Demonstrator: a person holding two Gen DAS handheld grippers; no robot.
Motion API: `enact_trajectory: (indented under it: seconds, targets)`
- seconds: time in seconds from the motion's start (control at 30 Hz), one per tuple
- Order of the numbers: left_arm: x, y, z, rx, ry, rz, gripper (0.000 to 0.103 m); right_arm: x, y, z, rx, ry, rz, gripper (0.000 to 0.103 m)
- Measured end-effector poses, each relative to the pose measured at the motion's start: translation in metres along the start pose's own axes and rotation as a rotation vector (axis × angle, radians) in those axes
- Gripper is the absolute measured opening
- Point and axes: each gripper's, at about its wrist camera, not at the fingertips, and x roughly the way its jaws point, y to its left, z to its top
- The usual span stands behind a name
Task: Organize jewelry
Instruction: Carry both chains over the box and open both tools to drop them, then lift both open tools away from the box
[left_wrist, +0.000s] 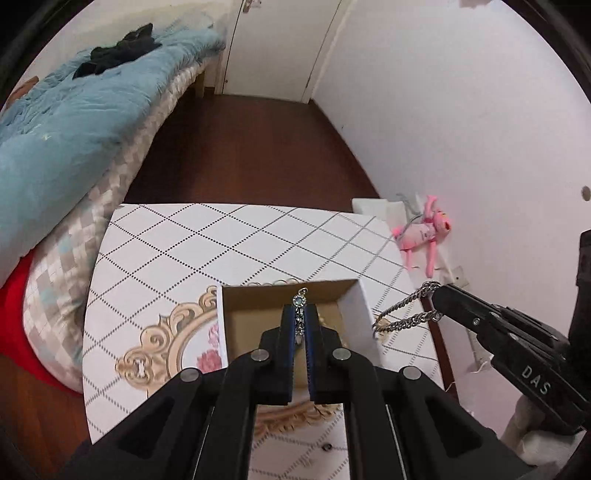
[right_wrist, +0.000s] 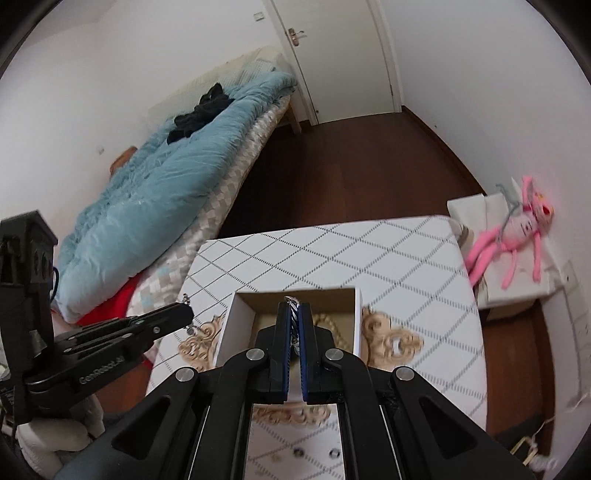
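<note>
Where the left wrist camera looks down: left gripper, jaws pressed together, pinching a jewelled pendant piece whose stone and small ring poke past the tips. Directly below and ahead of the jaws, an open cardboard box on the patterned table; pale beads just visible inside, right of the jaws. Off to the right, right gripper with a silver chain clamped at its tip, looped down beside the box's right wall, outside it. Pink plush toy beyond, near the wall. Bed with blue duvet far left.

Where the right wrist camera looks: right gripper, jaws closed on the silver chain, twisted links showing between the blue pads. Same box under and ahead of the jaws, bead strand inside, right of them. Left gripper at left, over the table edge, outside the box; small dangling bits at its tip, too small to identify. Plush toy far right.
</note>
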Motion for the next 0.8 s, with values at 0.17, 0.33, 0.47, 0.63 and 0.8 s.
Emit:
enact_trajectory:
  seconds: [0.17,0.33,0.47,0.63,0.8]
  targets:
    - [0.041,0.015,0.017,-0.002,0.079,0.033,0.003,0.041,-0.001,0.020,-0.036,0.057,-0.077,0.004]
    - [0.069,0.027,0.027,-0.010,0.158,0.141,0.006,0.085,-0.010,0.030,-0.061,0.147,-0.140,0.004]
    - [0.078,0.034,0.030,-0.031,0.184,0.188,0.028,0.115,-0.021,0.028,-0.048,0.240,-0.143,0.005]
    - [0.074,0.040,0.027,-0.027,0.149,0.314,0.082,0.123,-0.026,0.022,-0.046,0.276,-0.163,0.029]
    - [0.071,0.050,0.010,-0.056,0.144,0.351,0.092,0.117,-0.030,0.013,-0.040,0.272,-0.195,0.055]
